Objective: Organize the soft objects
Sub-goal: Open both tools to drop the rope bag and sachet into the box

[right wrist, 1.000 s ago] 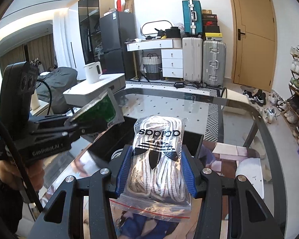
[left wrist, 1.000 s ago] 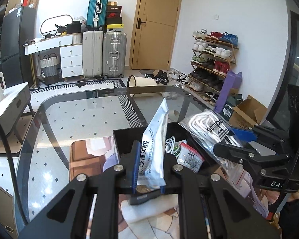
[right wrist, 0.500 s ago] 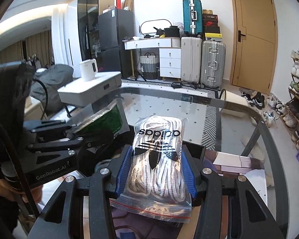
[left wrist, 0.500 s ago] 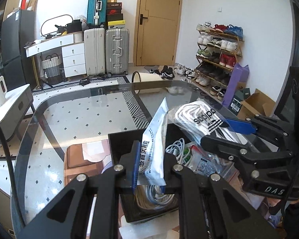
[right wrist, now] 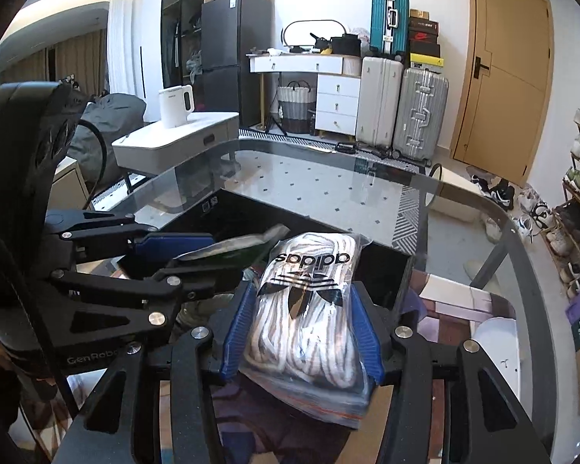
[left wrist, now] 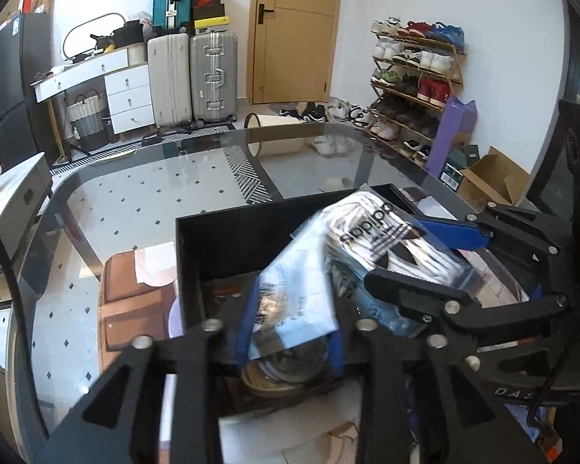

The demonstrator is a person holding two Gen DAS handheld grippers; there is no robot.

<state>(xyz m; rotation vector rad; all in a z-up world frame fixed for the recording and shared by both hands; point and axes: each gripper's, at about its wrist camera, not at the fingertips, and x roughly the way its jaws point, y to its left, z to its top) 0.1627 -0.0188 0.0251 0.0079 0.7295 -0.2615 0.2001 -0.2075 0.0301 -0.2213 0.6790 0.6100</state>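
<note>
The left gripper (left wrist: 292, 332) is opening over the black square box (left wrist: 228, 232) on the glass counter (left wrist: 135, 201); the blurry pale blue flat packet (left wrist: 297, 301) is sitting tilted and loose between its blue pads; the right gripper (right wrist: 301, 332) is also opening, with the clear bag of white rope (right wrist: 309, 301) between its pads above the box

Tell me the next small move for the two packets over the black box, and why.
Probably finish letting go. The left tongs are opening, and the flat blue packet between them tips over the black box. The right tongs are opening too, around the bag of white cord above the same box. Then draw both back.
</note>
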